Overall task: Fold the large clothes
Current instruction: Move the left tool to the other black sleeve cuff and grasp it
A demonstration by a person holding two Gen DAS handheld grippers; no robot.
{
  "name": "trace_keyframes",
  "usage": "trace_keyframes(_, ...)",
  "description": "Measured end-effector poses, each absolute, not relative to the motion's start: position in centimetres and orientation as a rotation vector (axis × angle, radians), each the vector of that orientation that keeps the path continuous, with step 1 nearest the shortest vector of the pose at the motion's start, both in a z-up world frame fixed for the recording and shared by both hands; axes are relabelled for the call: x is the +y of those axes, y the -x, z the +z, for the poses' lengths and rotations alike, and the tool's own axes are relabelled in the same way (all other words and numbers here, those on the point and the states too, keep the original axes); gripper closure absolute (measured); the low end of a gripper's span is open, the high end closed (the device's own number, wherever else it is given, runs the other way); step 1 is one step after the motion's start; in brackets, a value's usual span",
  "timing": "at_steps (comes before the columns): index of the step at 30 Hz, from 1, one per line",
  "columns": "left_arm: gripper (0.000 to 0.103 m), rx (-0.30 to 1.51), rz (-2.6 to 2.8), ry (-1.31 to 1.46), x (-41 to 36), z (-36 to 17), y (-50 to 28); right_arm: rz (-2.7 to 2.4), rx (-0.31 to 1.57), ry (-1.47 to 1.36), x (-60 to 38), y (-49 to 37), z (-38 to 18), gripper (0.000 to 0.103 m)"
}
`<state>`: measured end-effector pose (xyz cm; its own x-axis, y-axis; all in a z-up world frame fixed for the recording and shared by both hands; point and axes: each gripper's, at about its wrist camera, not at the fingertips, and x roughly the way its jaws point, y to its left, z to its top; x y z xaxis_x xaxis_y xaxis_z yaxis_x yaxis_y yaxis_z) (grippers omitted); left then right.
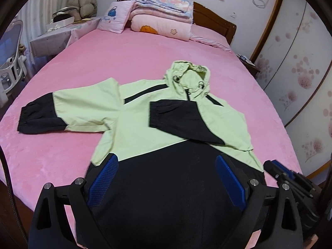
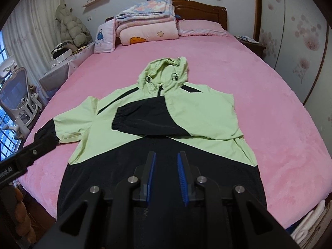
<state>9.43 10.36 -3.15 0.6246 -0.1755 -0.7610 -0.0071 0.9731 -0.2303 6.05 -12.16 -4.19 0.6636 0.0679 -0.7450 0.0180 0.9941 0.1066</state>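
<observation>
- Left gripper [image 1: 166, 176]: jaws spread wide, blue pads [image 1: 102, 183] angled outward and facing each other across a broad gap. Nothing is held between them.
- Right gripper [image 2: 166, 178]: jaws partly closed, blue pads [image 2: 150, 178] near parallel with a narrow gap. Nothing is clamped.
- Relative position: the right gripper appears at the lower right edge of the left wrist view; the left gripper's black body enters the right wrist view from the left edge.
</observation>
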Motion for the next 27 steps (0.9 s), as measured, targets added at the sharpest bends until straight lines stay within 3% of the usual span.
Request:
trace_keyframes(18,0.008,0.808,0.060,0.237,24.6,-3.0,-7.2,0.186,0.790,0.005,2.2,-8.4,-2.2,0.082)
trace_keyframes(27,0.008,0.790,0.242,0.433,36.5,-6.7,-9.8,0.263,0.762,0.075,9.4,-13.3,-2.7,0.082)
